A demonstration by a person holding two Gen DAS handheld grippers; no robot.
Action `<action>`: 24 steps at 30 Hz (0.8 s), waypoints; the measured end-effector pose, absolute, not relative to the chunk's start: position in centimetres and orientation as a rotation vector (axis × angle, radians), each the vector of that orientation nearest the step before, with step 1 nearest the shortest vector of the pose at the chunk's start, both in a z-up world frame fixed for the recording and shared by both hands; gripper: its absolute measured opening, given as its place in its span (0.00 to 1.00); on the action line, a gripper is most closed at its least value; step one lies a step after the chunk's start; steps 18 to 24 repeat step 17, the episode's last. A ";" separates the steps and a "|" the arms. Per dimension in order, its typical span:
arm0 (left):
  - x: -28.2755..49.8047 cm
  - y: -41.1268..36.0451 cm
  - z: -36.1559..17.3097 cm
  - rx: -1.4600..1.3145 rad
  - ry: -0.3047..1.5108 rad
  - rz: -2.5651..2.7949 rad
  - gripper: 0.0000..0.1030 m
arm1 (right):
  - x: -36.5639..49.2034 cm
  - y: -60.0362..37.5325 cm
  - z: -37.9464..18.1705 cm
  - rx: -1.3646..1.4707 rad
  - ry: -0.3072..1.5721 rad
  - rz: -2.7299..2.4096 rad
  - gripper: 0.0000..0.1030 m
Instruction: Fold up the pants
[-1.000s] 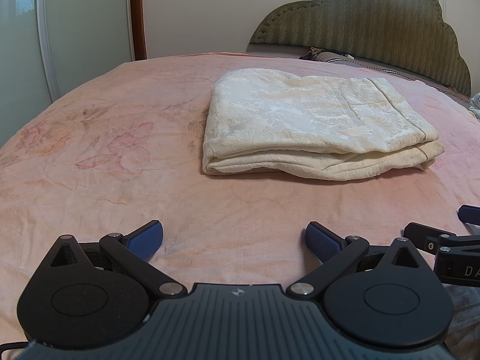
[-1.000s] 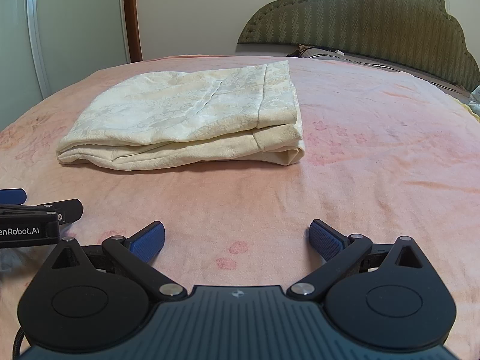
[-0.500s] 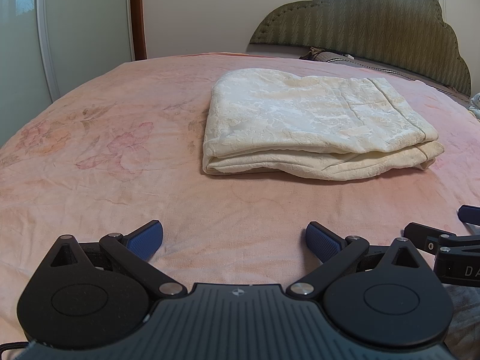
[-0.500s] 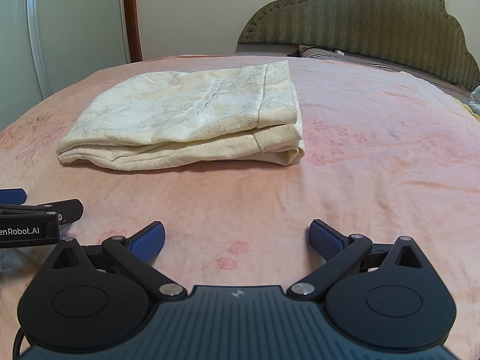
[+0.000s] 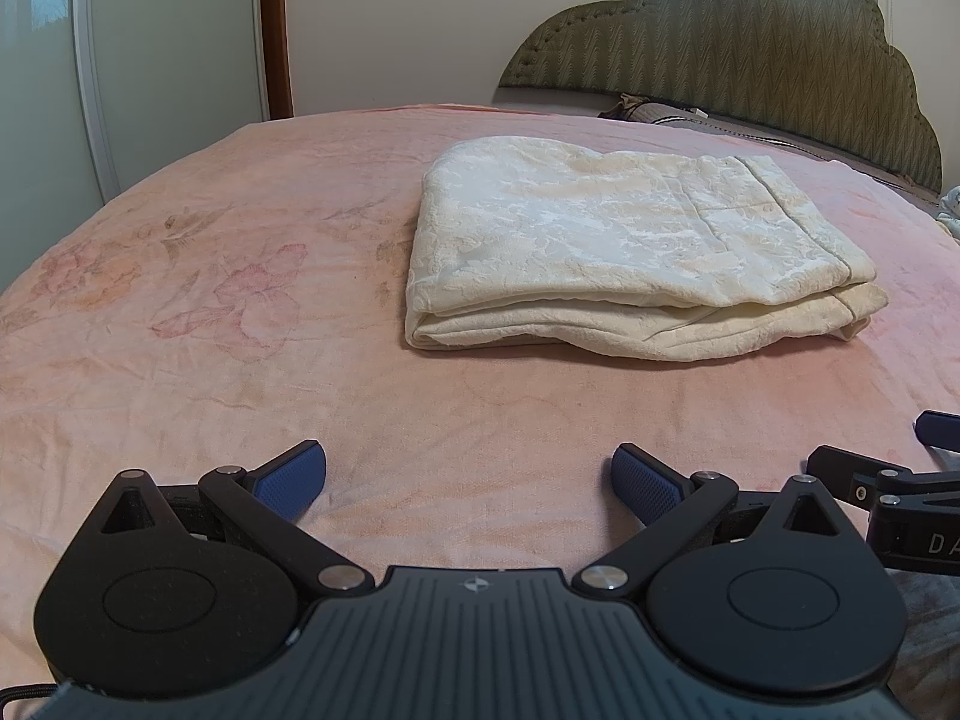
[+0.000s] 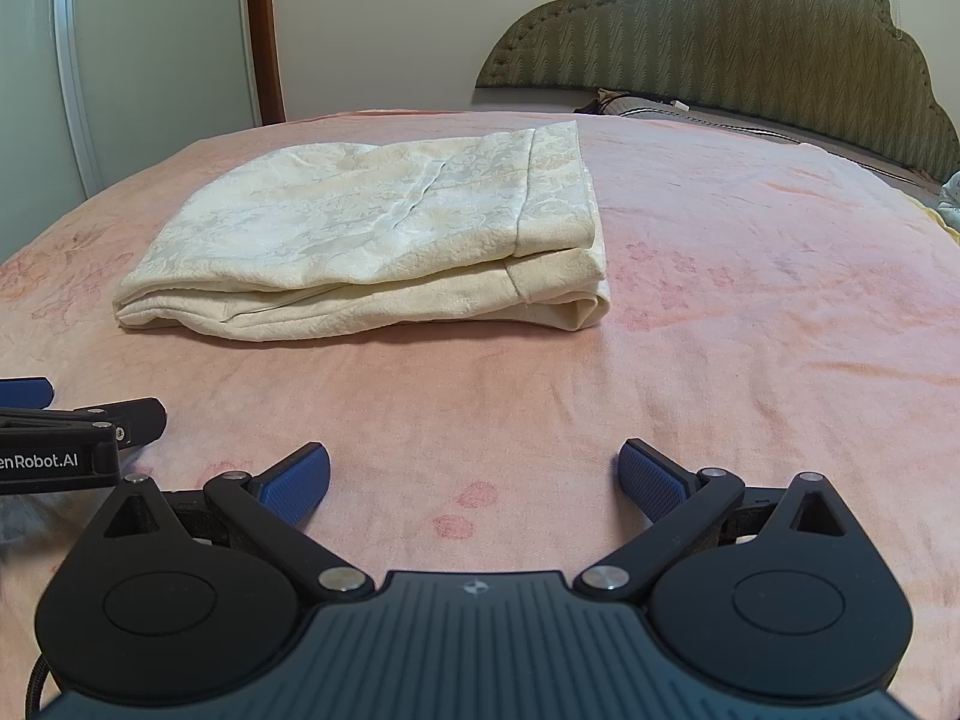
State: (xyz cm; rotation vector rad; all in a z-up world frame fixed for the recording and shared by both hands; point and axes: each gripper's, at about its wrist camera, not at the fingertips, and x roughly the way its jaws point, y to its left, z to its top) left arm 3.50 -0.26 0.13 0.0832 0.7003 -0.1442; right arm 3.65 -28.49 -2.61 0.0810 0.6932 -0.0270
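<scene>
Left wrist view: the left gripper is hovering with its 2 blue-padded fingers spread wide over the pink floral bed, the cream, folded textured-fabric pants lying well ahead.

Right wrist view: the right gripper is likewise holding its fingers spread, empty, with the pants lying ahead-left.

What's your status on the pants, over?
Left gripper open, right gripper open, both empty, short of the cloth. Cream pants lie folded on pink bedspread. Nothing in the way.

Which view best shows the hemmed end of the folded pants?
The right wrist view: the pants hem and its stacked layers face the camera at centre. The left wrist view shows the pants hem toward the frame's right side, more distorted.
</scene>
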 end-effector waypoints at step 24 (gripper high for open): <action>3.4 0.5 0.6 0.055 0.685 -0.178 1.00 | 3.6 -28.7 -2.6 0.082 0.693 -0.025 1.00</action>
